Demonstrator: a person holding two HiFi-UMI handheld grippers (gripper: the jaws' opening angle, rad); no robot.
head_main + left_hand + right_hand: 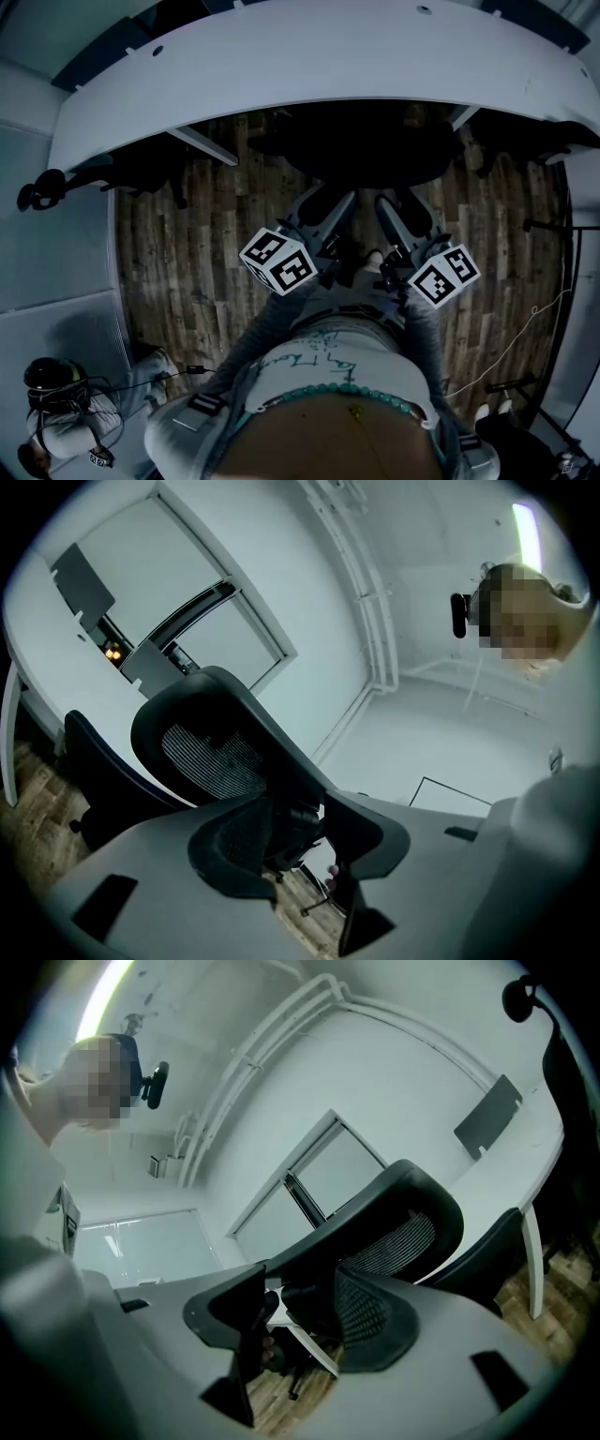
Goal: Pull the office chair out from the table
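Note:
The black mesh-back office chair [366, 150] stands tucked under the curved white table [309, 56], straight ahead of me. My left gripper [325, 208] and right gripper [401, 214] both reach level toward its backrest, side by side. In the left gripper view the backrest [211, 752] rises at the left, and its dark frame edge runs down into the gap of the gripper [300, 846], whose jaws stand apart. The right gripper view mirrors this: the backrest [394, 1232] is just beyond the gripper [300, 1321], whose jaws are also spread, with no pad pressing on it.
More dark chairs sit under the table at the left [141, 169] and right [525, 141]. A person [66, 412] crouches at the lower left. Wooden floor [206, 253] lies between me and the table. Cables and a stand [525, 328] are at the right.

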